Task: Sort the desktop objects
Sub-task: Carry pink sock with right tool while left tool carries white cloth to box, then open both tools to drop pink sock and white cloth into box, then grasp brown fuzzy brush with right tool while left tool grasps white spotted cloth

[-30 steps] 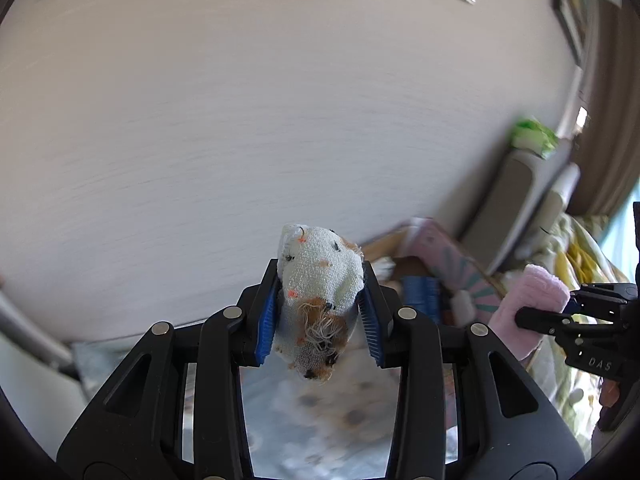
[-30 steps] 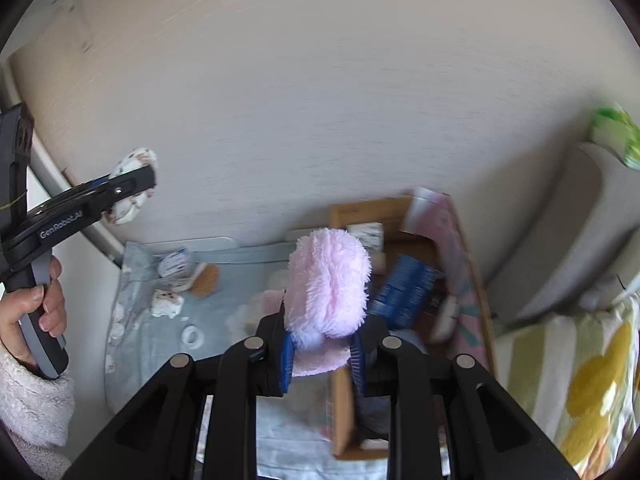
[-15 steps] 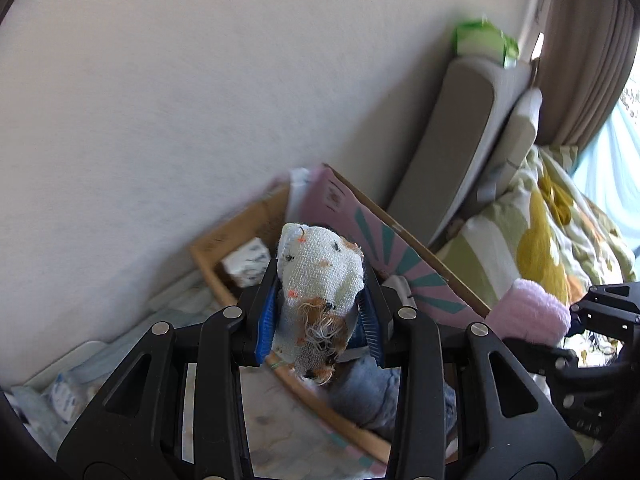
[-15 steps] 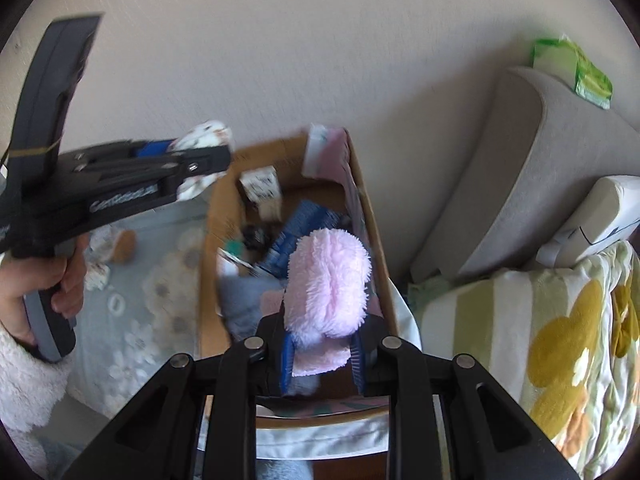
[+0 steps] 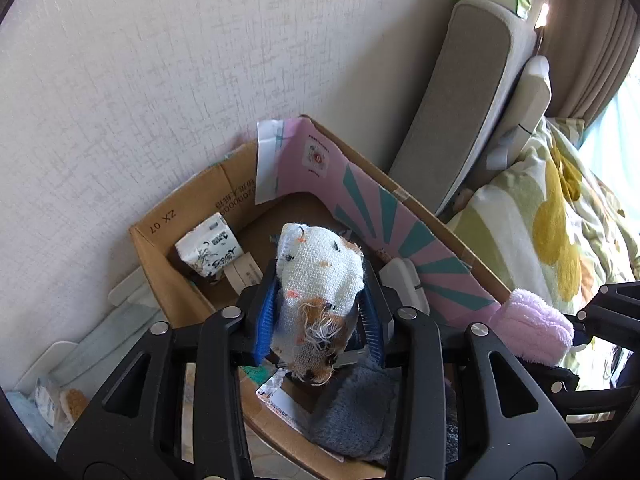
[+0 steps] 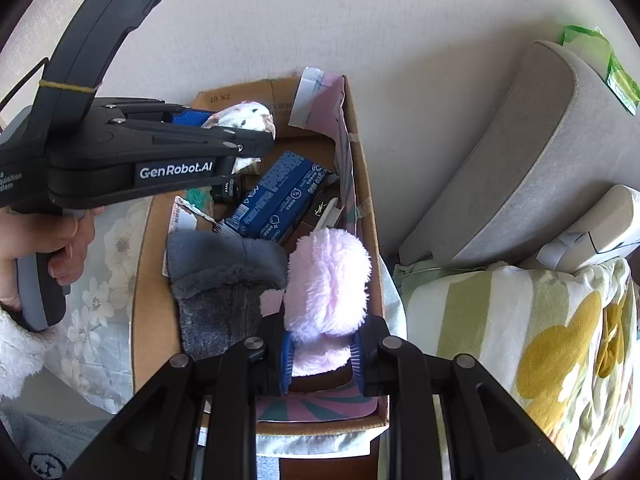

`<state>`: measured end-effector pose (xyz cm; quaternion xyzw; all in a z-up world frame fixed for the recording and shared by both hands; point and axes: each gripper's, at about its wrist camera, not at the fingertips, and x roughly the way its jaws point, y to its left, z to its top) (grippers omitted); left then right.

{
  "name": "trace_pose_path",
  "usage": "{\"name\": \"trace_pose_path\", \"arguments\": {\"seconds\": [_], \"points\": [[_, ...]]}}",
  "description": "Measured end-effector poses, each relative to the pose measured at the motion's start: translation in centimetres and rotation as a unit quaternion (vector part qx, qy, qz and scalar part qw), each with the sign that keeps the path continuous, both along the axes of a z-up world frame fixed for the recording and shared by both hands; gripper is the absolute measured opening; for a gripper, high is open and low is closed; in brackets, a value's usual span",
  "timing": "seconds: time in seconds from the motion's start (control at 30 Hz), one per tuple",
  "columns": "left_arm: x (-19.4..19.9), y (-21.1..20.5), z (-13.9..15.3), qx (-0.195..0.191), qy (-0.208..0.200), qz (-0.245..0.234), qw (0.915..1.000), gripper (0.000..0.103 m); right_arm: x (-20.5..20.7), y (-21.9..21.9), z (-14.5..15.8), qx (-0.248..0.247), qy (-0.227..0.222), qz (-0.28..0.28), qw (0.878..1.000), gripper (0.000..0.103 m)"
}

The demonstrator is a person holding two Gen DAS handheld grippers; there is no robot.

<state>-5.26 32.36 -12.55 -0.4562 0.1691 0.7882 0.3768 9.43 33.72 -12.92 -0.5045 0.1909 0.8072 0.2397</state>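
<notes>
We've got the left gripper [image 5: 320,316] clamped on a white patterned sock [image 5: 320,276] and the right gripper [image 6: 320,354] squeezing a fluffy pink sock [image 6: 328,280], both over the cardboard box [image 6: 138,300].

A cardboard box [image 6: 362,184] is set against the wall [image 5: 120,80], with a cushion [image 6: 520,152] leaned against the wall to its right and a blanket [image 6: 520,340] spread before that cushion. In the box, a fuzzy sock [image 6: 224,280] is laid at the near left, a carton [image 6: 276,200] behind it, and a tissue pack [image 5: 208,250] in the far left corner. A patterned cloth [image 6: 104,264] is spread to the left of the box. 2 items are held above the box: a knitted cloth [image 5: 320,280] over its far part and a fluffy item [image 6: 328,280] over its near right.
</notes>
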Motion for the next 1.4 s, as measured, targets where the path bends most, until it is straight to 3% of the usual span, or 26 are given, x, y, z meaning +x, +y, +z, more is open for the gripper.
{"name": "trace_pose_path", "arguments": {"seconds": [0.1,0.13,0.17,0.2,0.23,0.27,0.37,0.53,0.9,0.97,1.1,1.23,1.4], "points": [[-0.3,0.2,-0.5,-0.011,-0.011,0.014,0.9998,0.047,-0.4,-0.1,-0.2,0.007,0.0,0.003,1.0,0.026],[-0.5,0.3,-0.7,-0.019,-0.014,0.022,0.9995,0.072,-0.5,-0.2,-0.2,0.011,-0.002,0.002,1.0,0.033],[-0.6,0.5,-0.9,-0.021,-0.016,0.026,0.9993,0.103,-0.7,-0.3,-0.3,0.015,-0.004,0.004,1.0,0.048],[-0.7,0.3,-0.9,-0.016,-0.015,0.033,0.9992,0.102,-0.8,-0.4,-0.4,0.014,-0.004,0.005,1.0,0.056],[-0.7,0.1,-0.7,-0.008,-0.018,0.033,0.9993,0.103,-0.9,-0.5,-0.4,0.013,-0.002,0.003,1.0,0.071],[-0.6,0.0,-0.6,0.0,-0.025,0.032,0.9992,0.103,-1.1,-0.7,-0.4,0.01,0.005,0.005,1.0,0.078],[-0.4,-0.4,0.0,0.002,-0.022,0.033,0.9992,0.103,-1.3,-1.1,0.1,0.022,0.018,0.001,1.0,0.082],[-0.1,-1.8,1.7,-0.003,0.004,0.035,0.9994,0.103,-1.9,-1.9,1.2,0.042,0.023,-0.003,0.999,0.083],[-0.2,-9.8,5.8,0.017,0.026,0.061,0.9976,0.103,-2.9,-3.5,3.2,0.052,0.047,-0.018,0.997,0.083],[0.1,-12.2,6.6,0.024,0.035,0.071,0.9966,0.103,-3.3,-4.1,3.8,0.052,0.042,-0.02,0.998,0.083],[0.6,-17.4,7.7,0.042,0.051,0.099,0.9929,0.103,-3.4,-5.4,5.4,0.038,0.098,-0.007,0.994,0.083],[1.4,-22.8,8.2,0.049,0.063,0.141,0.9867,0.103,-5.1,-6.7,6.5,0.038,0.118,0.014,0.992,0.083],[2.6,-30.2,7.6,0.029,0.069,0.201,0.9768,0.103,-7.9,-8.7,7.4,0.019,0.15,0.057,0.987,0.083]]}}
